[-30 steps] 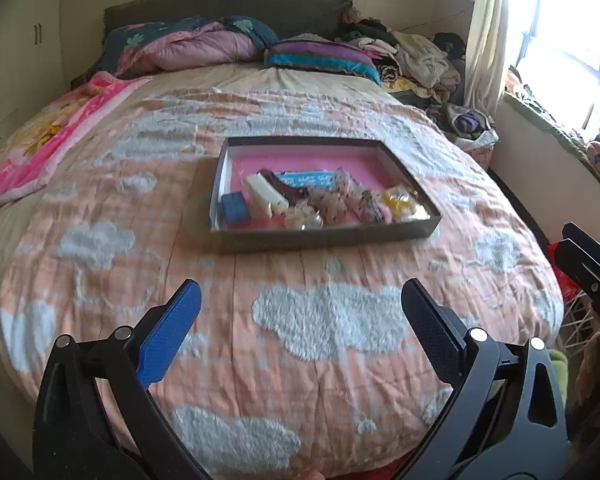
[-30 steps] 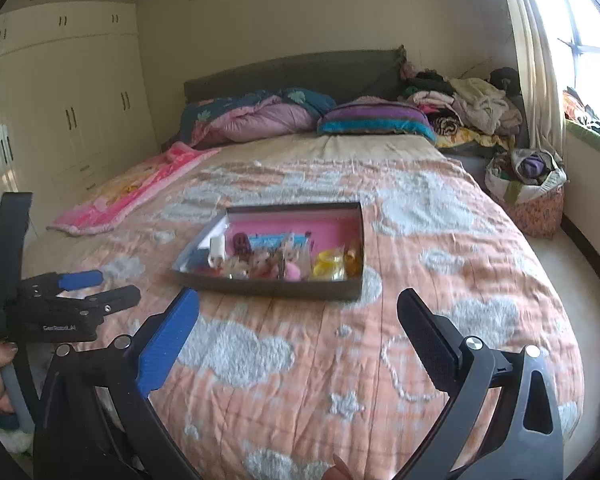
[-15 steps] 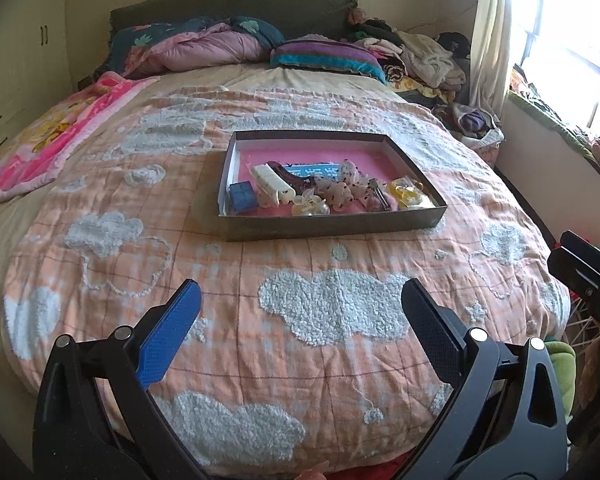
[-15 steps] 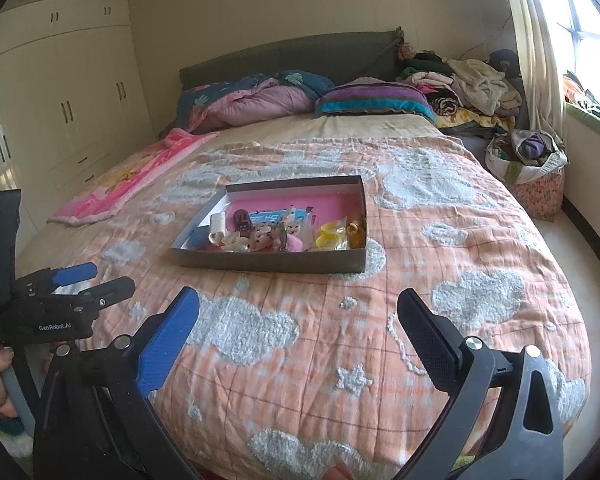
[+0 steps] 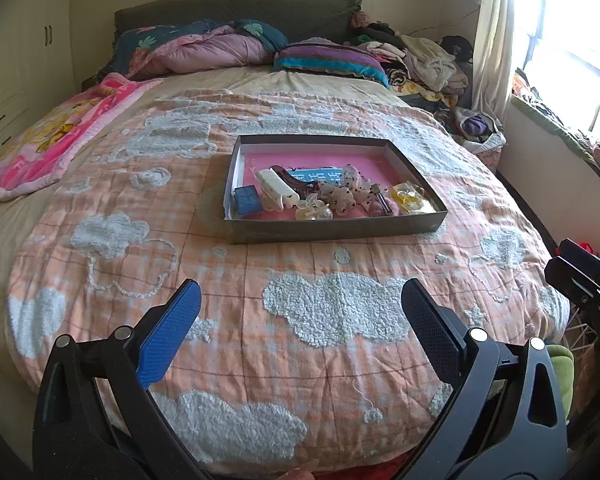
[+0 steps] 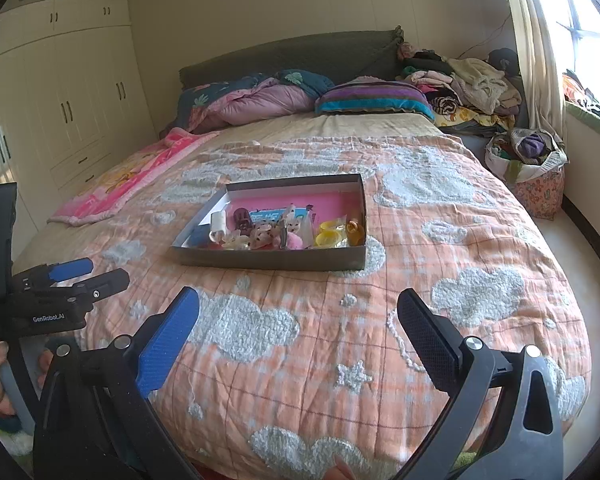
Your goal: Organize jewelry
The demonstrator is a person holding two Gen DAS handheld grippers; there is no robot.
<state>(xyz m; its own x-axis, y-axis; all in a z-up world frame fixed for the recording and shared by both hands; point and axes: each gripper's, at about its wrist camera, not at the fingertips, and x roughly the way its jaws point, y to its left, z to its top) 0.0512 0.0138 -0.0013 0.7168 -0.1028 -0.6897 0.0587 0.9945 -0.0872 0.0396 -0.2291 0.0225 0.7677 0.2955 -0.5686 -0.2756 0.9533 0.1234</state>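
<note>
Your left gripper [image 5: 298,316] is spread wide with nothing between its pads, hovering over the near end of the quilt [image 5: 332,308]; your right gripper [image 6: 298,320] is just as wide and just as empty. The shallow tray [image 5: 336,230] sits at twelve o'clock from the left gripper, well apart, and nearer eleven o'clock from the right. Inside it, left to right: a blue box [image 5: 246,200] at the left end, a white clip [image 5: 276,190] beside it, a tangle of pale bow pieces [image 5: 342,196] in the middle, yellow pieces [image 5: 410,200] at the right end. The middle pieces touch and overlap, so a wide closing could likely snag two together. The soft quilt may let the tray tip if you press its wall.
</note>
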